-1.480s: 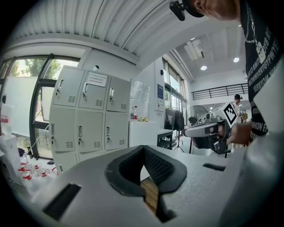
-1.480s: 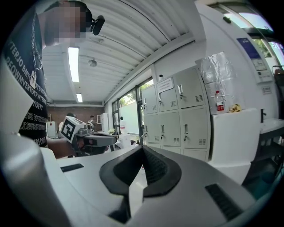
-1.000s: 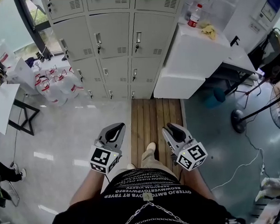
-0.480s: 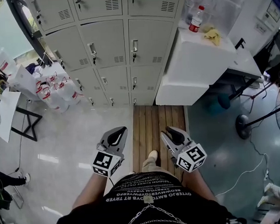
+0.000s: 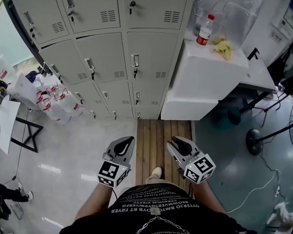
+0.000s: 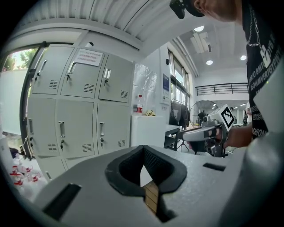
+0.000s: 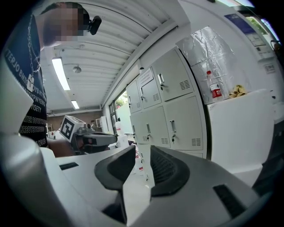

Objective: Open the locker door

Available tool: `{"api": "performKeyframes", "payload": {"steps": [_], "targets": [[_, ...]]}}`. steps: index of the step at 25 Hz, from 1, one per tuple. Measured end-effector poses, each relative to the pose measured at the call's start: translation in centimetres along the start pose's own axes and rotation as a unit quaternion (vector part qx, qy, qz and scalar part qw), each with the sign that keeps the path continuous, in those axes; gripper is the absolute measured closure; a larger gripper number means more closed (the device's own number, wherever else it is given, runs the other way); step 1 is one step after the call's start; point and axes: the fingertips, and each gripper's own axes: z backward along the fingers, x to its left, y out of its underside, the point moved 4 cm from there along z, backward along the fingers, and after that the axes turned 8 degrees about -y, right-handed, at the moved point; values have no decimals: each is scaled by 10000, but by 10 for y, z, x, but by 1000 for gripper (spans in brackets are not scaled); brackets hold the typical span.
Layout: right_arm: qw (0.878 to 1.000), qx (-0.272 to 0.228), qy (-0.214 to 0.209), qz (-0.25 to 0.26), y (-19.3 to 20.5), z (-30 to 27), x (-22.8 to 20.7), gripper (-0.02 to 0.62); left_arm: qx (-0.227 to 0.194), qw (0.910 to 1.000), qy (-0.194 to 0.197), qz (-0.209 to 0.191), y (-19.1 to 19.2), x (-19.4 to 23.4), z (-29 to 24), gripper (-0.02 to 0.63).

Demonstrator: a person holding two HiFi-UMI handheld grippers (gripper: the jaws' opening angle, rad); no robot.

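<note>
A bank of grey lockers [image 5: 110,48] stands ahead, every door closed, each with a small upright handle and a lock [image 5: 135,60]. It also shows in the left gripper view [image 6: 80,115] and the right gripper view [image 7: 173,115]. My left gripper [image 5: 125,141] is held at waist height well short of the lockers, its pads meeting at the tip with nothing in them [image 6: 143,149]. Beside it my right gripper [image 5: 179,143] has a narrow gap between its pads and holds nothing [image 7: 143,150]. Both point at the lockers.
A white cabinet [image 5: 207,73] stands right of the lockers, bearing a red-labelled bottle [image 5: 203,30] and a yellow object [image 5: 222,45]. Several water jugs [image 5: 54,98] sit at the lockers' left foot. A wooden floor strip [image 5: 159,137] leads ahead. A fan stand [image 5: 255,134] is at the right.
The person has walked toward the lockers, which now look nearer and fill more of the head view. Both grippers were carried forward together; their jaws look unchanged.
</note>
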Motion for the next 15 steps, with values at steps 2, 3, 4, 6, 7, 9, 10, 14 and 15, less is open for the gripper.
{"api": "performKeyframes", "payload": {"steps": [2, 3, 4, 6, 7, 9, 10, 14, 15], "targets": [[10000, -30, -11, -56, -2, 2, -13, 497, 11, 10000, 25, -12, -3, -4, -15, 612], [9999, -50, -19, -106, -2, 3, -19, 497, 14, 10000, 39, -24, -5, -6, -21, 612], [9999, -70, -31, -145, -3, 4, -24, 497, 9, 10000, 42, -43, -8, -8, -27, 612], [9999, -91, -73, -124, -7, 4, -37, 497, -26, 10000, -4, -91, -14, -10, -40, 612], [9999, -90, -92, -77, -10, 6, -43, 497, -42, 9999, -42, -103, -16, -11, -46, 612], [9999, -88, -75, -16, -13, 13, -55, 497, -36, 9999, -134, -72, -18, -16, -58, 612], [9999, -99, -50, -9, -16, 18, -62, 497, -28, 9998, -198, -44, -20, -18, -64, 612], [9999, -156, -43, -2, -25, 26, -88, 497, -100, 9985, -543, -50, -37, -15, -85, 612], [9998, -159, -79, 7, -26, 26, -94, 497, -134, 9980, -609, -67, -40, -15, -90, 612]]}}
